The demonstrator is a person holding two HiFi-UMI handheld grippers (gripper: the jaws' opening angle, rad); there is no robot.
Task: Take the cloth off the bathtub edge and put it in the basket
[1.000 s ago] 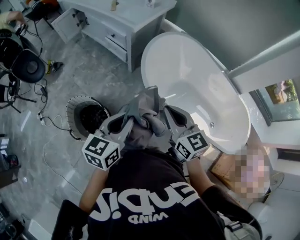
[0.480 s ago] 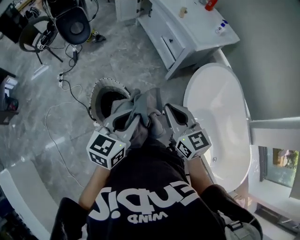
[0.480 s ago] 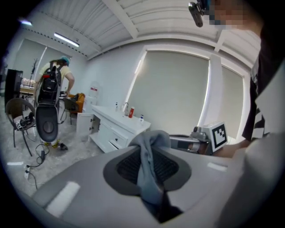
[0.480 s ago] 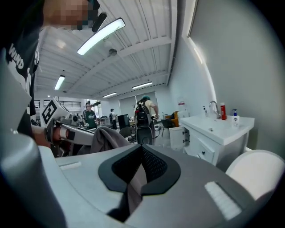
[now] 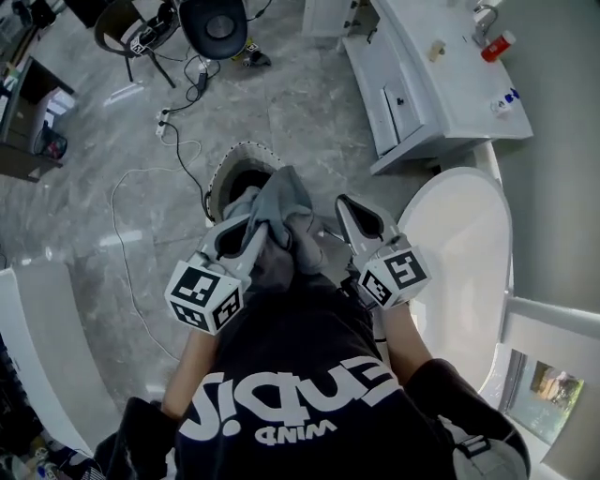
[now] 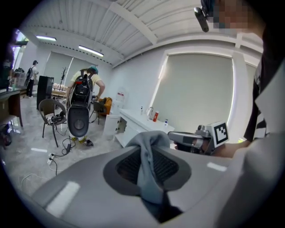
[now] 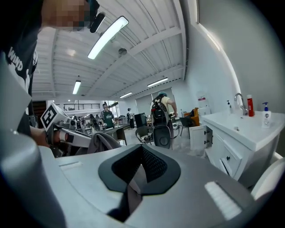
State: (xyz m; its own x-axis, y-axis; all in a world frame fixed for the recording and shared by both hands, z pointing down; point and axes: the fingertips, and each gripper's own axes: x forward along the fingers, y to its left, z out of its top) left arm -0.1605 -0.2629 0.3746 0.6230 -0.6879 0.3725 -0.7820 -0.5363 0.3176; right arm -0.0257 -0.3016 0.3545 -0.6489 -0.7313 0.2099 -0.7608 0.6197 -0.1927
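Observation:
A grey cloth (image 5: 284, 217) hangs bunched from my left gripper (image 5: 255, 227), which is shut on it; in the left gripper view the cloth (image 6: 150, 176) is pinched between the pads and droops over them. It hangs in the air just above the near rim of the round dark basket (image 5: 234, 169) on the floor. My right gripper (image 5: 350, 210) is beside the cloth on the right, its jaws together with nothing clearly between them (image 7: 141, 150). The white bathtub (image 5: 464, 248) lies further right.
A white vanity (image 5: 441, 89) with bottles stands beyond the tub. Cables (image 5: 141, 187) trail over the grey floor left of the basket, with an office chair (image 5: 214, 23) behind. Another white tub edge (image 5: 33, 356) is at the left. People stand far off in the room (image 6: 87, 89).
The view has swung left, away from the bathtub. Both grippers and the cloth have travelled from over the tub edge to just above the basket's near rim. The grip looks unchanged.

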